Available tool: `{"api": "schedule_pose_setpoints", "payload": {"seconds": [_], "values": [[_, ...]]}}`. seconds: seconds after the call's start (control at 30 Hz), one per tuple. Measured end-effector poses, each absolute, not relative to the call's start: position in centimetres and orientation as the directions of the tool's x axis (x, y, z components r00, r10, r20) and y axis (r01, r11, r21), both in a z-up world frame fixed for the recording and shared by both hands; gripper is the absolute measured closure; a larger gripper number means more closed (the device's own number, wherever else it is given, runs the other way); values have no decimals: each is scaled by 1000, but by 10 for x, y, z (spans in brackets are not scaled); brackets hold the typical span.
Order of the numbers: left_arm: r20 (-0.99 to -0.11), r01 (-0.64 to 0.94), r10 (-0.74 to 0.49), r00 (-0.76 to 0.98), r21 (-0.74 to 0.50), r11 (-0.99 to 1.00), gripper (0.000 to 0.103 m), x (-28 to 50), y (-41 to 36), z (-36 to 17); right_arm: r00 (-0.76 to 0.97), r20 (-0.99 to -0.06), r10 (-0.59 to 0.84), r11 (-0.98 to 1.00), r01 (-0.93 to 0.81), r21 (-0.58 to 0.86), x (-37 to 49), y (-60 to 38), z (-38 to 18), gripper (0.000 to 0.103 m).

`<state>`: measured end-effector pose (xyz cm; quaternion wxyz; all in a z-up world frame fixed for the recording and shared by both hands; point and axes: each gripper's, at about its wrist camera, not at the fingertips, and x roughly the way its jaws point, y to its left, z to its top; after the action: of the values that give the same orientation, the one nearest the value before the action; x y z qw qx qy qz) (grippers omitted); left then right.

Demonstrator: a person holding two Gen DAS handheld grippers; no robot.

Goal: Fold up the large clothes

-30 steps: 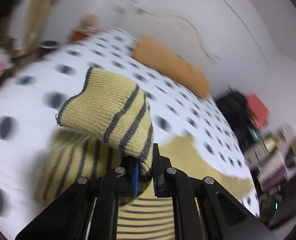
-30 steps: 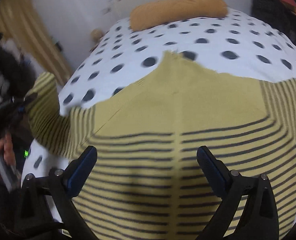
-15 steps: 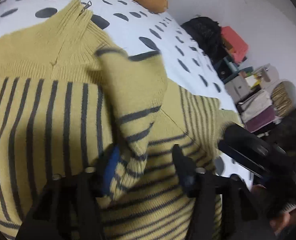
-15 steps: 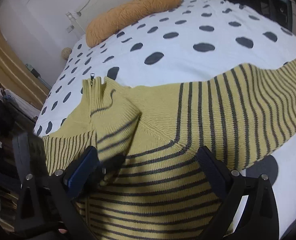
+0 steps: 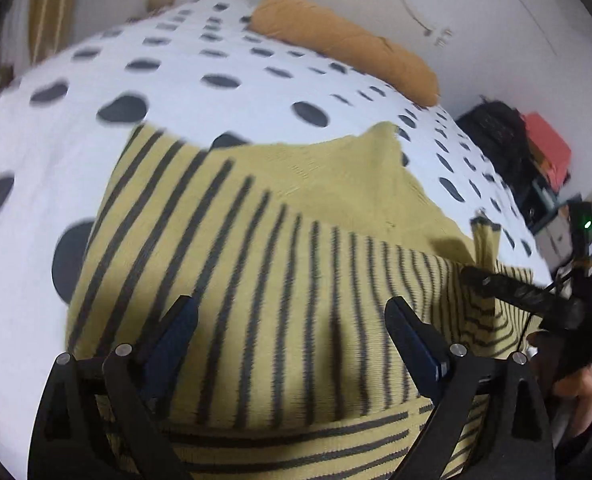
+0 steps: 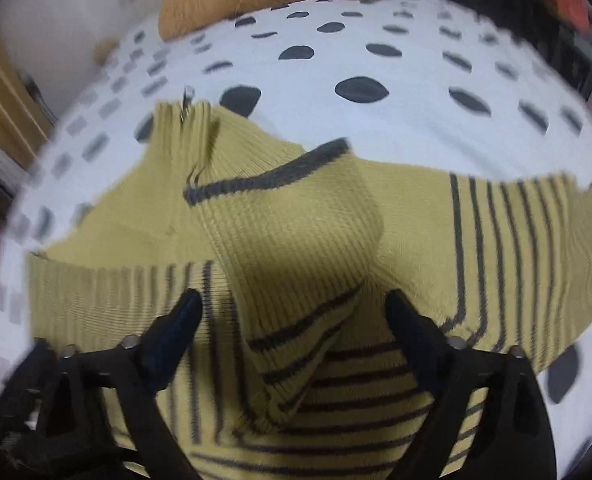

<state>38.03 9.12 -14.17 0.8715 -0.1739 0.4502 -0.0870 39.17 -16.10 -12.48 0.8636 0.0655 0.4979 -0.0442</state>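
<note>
A yellow knit sweater with dark stripes [image 5: 280, 280] lies flat on the bed. Its left sleeve is folded across the body; the ribbed cuff [image 6: 292, 240] lies over the chest below the zip collar [image 6: 184, 128]. My left gripper [image 5: 292, 328] is open and empty just above the folded sleeve. My right gripper [image 6: 292, 312] is open and empty, jaws wide on either side of the cuff. The right gripper also shows in the left wrist view [image 5: 528, 296] at the sweater's right edge.
The bed has a white cover with dark dots [image 5: 216, 80]. An orange bolster pillow [image 5: 348, 44] lies at the head by the white wall. Shelves with a dark bag and red box [image 5: 536, 148] stand at the right. A curtain [image 6: 0, 92] hangs at the left.
My left gripper carried the sleeve cuff over the sweater's body, opened and let it go, then drew back. My right gripper stayed open and moved over the dropped cuff.
</note>
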Motion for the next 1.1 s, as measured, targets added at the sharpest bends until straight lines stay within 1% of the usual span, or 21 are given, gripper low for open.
{"api": "schedule_pose_setpoints", "payload": {"seconds": [0.03, 0.07, 0.13, 0.17, 0.23, 0.3, 0.37, 0.4, 0.47, 0.57, 0.63, 0.67, 0.73, 0.77, 0.93, 0.97, 1.07, 1.1], "values": [[-755, -14, -318, 573, -398, 917, 8, 378, 99, -144, 485, -872, -72, 992, 128, -11, 397, -151, -130, 62], [-756, -11, -318, 572, -394, 919, 8, 378, 100, -147, 465, -876, -129, 989, 128, -78, 401, -146, -136, 71], [-761, 12, -305, 573, -363, 932, 8, 376, 99, -146, 477, -870, -127, 984, 171, -50, 397, -157, -138, 83], [-767, 19, -293, 571, -344, 939, 8, 376, 96, -145, 477, -871, -115, 981, 191, -25, 394, -167, -137, 83], [-774, 19, -278, 569, -325, 945, 8, 377, 90, -143, 488, -873, -11, 972, 212, 107, 385, -193, -135, 86], [-773, 9, -284, 567, -339, 941, 8, 378, 87, -141, 509, -852, 124, 937, 223, 269, 374, -224, -134, 87], [-765, 9, -307, 566, -366, 931, 8, 374, 90, -140, 543, -813, 213, 902, 212, 377, 361, -251, -132, 87], [-764, 11, -314, 564, -374, 928, 8, 372, 92, -139, 549, -803, 231, 885, 224, 408, 355, -264, -135, 87], [-771, 6, -309, 557, -368, 930, 8, 372, 91, -141, 530, -813, 240, 853, 285, 437, 350, -287, -153, 87], [-784, 26, -269, 560, -308, 951, 8, 372, 83, -143, 530, -772, 352, 775, 298, 558, 350, -308, -184, 87], [-797, 34, -237, 555, -263, 964, 8, 373, 80, -146, 547, -747, 379, 771, 260, 581, 346, -310, -182, 78], [-802, 35, -222, 554, -244, 969, 8, 373, 79, -148, 546, -742, 389, 775, 242, 584, 346, -311, -179, 76], [-805, 33, -189, 562, -206, 978, 8, 373, 78, -151, 542, -737, 405, 770, 233, 594, 340, -315, -175, 68], [-806, 33, -176, 565, -191, 981, 8, 374, 77, -153, 548, -727, 414, 760, 232, 607, 335, -323, -174, 66], [-809, -2, -97, 580, -121, 993, 8, 376, 78, -158, 586, -726, 358, 739, 297, 604, 301, -351, -167, 66], [-808, -24, -75, 585, -109, 994, 10, 377, 82, -159, 602, -733, 318, 745, 319, 586, 292, -361, -164, 66], [-804, -91, -36, 594, -112, 990, 21, 379, 95, -160, 631, -740, 234, 760, 356, 543, 275, -387, -151, 65], [-802, -106, -26, 597, -111, 988, 22, 380, 98, -160, 635, -746, 201, 757, 383, 529, 269, -400, -148, 63]]}}
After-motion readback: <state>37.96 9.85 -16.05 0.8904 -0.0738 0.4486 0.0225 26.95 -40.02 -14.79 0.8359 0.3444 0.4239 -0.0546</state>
